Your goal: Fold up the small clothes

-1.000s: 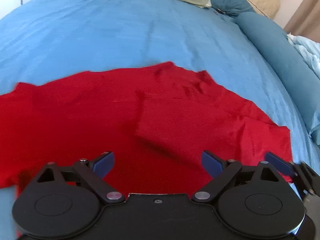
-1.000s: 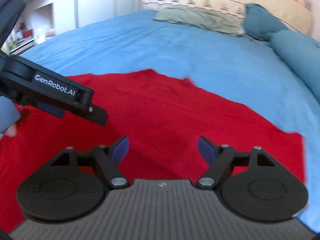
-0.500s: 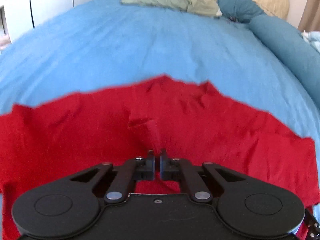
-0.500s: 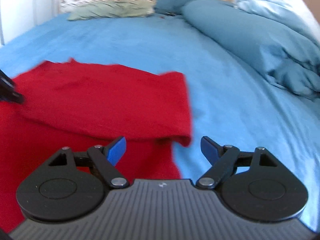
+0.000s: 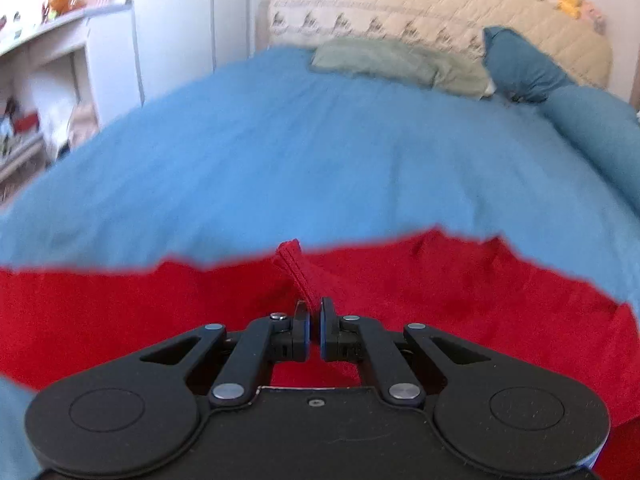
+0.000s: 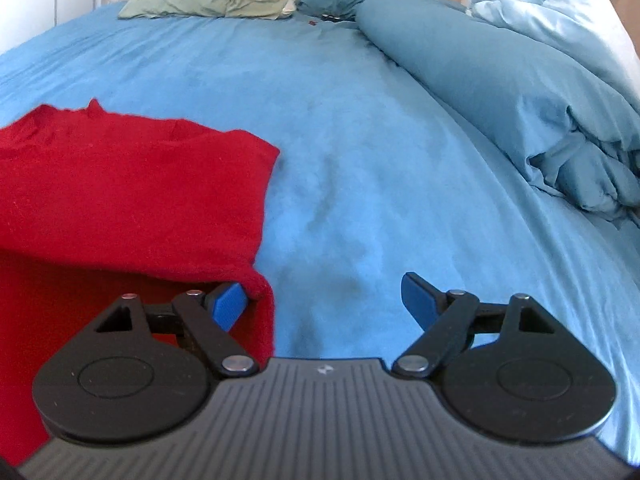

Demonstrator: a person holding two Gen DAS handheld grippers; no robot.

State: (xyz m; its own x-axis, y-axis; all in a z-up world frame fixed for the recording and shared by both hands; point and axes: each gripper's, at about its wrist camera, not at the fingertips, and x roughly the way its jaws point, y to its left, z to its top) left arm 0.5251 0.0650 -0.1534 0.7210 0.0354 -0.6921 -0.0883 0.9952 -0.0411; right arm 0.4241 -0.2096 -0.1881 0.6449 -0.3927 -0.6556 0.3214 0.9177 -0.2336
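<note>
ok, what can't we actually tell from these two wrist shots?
- Left wrist view: the near part of the red garment is hidden behind the left gripper body, so what kind of garment it is stays unclear.
- Left wrist view: the shelf items are blurred and too small to name.
- Right wrist view: the garment's left part is cut off by the frame edge; the layer under its fold is hidden. The right gripper stands open.

Left claw (image 5: 314, 330): black linkage arms, silver pivot screws, smooth black housing; right claw (image 6: 326, 300): blue pads, ribbed grey housing
</note>
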